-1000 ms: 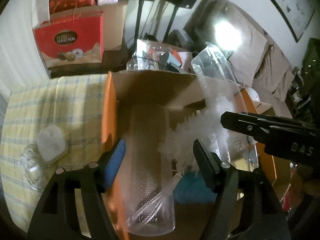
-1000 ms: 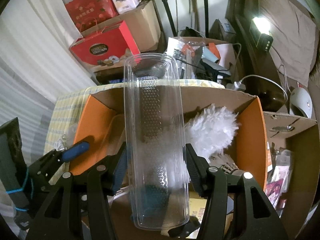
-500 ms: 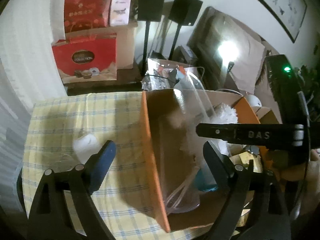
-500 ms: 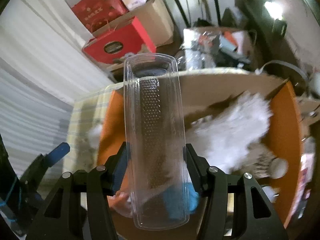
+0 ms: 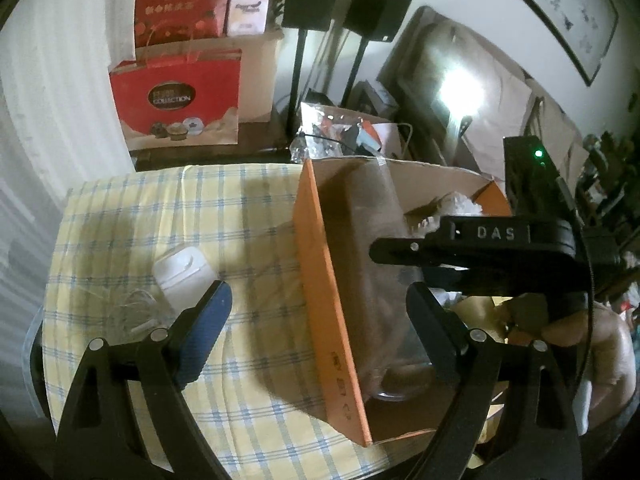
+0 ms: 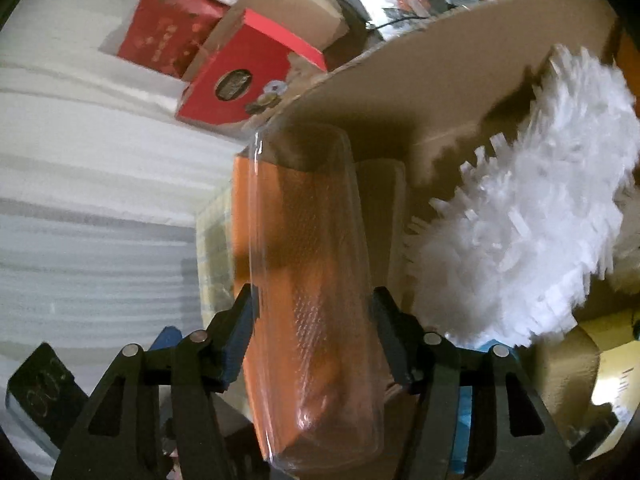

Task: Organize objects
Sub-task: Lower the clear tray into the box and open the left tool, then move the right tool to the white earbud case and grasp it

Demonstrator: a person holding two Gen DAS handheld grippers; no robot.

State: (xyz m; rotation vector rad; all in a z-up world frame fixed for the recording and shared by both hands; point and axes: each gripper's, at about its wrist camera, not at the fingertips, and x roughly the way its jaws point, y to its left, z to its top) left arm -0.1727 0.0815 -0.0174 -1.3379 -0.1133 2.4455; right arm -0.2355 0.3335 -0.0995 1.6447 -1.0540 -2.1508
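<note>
An orange cardboard box (image 5: 320,280) stands on a checked tablecloth (image 5: 140,208). My left gripper (image 5: 316,296) hangs open above the box's near wall, with nothing held between its fingers. A clear plastic pack (image 5: 396,380) lies low inside the box. My right gripper (image 5: 380,247) reaches into the box from the right. In the right wrist view, the right gripper (image 6: 312,320) has a long clear plastic package (image 6: 312,300) with a perforated metal grater between its pads. Its jaws are opening, and the pads still touch the package. A white fluffy duster (image 6: 520,220) lies right beside it.
A small white lidded container (image 5: 182,276) and a crumpled clear wrapper (image 5: 132,312) lie on the cloth left of the box. Red gift boxes (image 5: 176,100) and speaker stands (image 5: 296,80) stand behind the table. A person's hand (image 5: 580,328) grips the right tool.
My left gripper let go of the clear pack in the box, widened and drew back to the left. The right gripper tilted and sank into the box with its package.
</note>
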